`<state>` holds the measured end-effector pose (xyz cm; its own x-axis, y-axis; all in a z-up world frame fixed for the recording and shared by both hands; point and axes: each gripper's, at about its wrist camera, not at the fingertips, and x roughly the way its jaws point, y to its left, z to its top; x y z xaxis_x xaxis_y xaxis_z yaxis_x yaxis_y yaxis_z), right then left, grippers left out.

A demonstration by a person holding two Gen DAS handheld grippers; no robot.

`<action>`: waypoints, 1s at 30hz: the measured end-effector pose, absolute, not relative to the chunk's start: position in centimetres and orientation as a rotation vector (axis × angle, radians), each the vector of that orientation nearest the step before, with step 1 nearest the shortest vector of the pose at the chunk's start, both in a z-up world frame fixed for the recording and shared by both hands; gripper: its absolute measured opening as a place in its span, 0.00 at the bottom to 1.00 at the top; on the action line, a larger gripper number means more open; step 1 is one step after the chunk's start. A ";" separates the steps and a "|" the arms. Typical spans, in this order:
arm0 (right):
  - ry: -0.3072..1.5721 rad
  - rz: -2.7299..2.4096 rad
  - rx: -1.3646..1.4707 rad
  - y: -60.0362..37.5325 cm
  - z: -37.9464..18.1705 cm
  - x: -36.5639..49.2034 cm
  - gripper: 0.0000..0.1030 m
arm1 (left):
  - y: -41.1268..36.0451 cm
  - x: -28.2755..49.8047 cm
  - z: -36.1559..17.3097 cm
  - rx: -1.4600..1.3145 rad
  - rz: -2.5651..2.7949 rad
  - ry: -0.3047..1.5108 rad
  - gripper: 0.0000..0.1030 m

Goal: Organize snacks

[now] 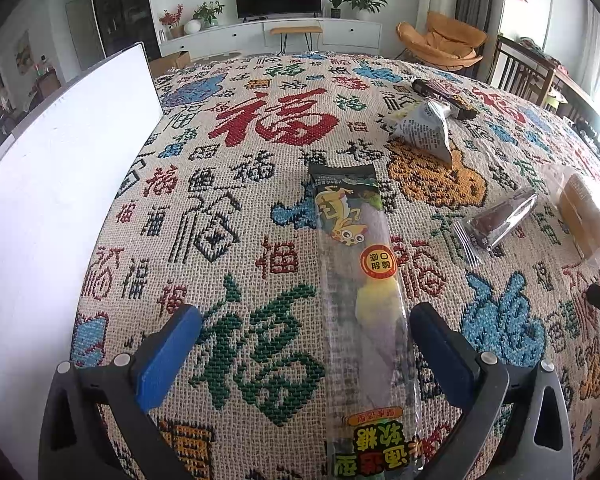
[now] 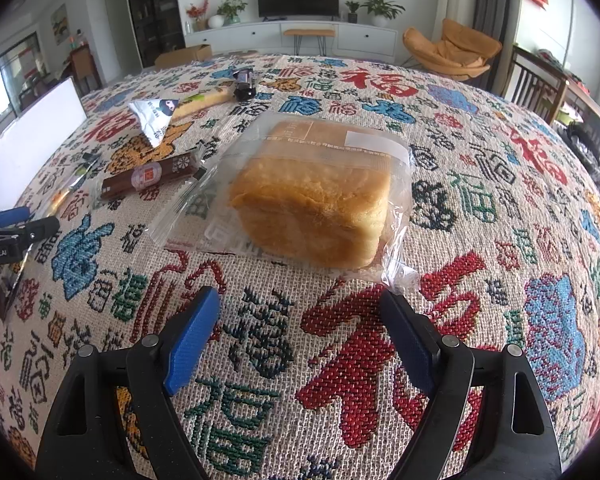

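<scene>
A long clear gummy-candy packet (image 1: 356, 280) with a yellow cartoon lies lengthwise on the patterned tablecloth (image 1: 236, 208). It sits between the fingers of my left gripper (image 1: 306, 344), close to the right pad (image 1: 440, 352); the jaws stand wide and neither pad presses on it. My right gripper (image 2: 300, 340) is open just short of a bagged loaf of bread (image 2: 316, 200), with nothing between its fingers. A brown bar in a clear wrapper (image 2: 152, 176) and a triangular silver packet (image 2: 156, 116) lie further left.
A white box (image 1: 60, 200) stands along the table's left side. A pale yellow bar (image 2: 204, 104) and a dark small packet (image 2: 244, 80) lie near the far edge. The left gripper (image 2: 16, 228) shows at the right wrist view's left border. Chairs stand beyond the table on the right.
</scene>
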<state>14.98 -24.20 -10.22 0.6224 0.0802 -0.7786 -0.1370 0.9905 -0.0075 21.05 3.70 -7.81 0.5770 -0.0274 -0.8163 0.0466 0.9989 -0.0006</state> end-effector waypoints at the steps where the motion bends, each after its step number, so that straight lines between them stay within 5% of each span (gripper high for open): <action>1: 0.891 0.125 -0.068 -24.2 -10.2 15.0 0.82 | 3.7 21.0 -7.8 0.026 -0.044 0.954 1.00; 30: 0.891 0.125 -0.065 -24.2 -10.2 15.0 0.83 | 4.0 20.6 -7.8 0.015 -0.066 0.946 1.00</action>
<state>15.02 -24.20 -10.24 0.6219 0.0816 -0.7789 -0.1357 0.9907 -0.0045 20.62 3.98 -7.81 0.5831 -0.0497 -0.8109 0.0627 0.9979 -0.0161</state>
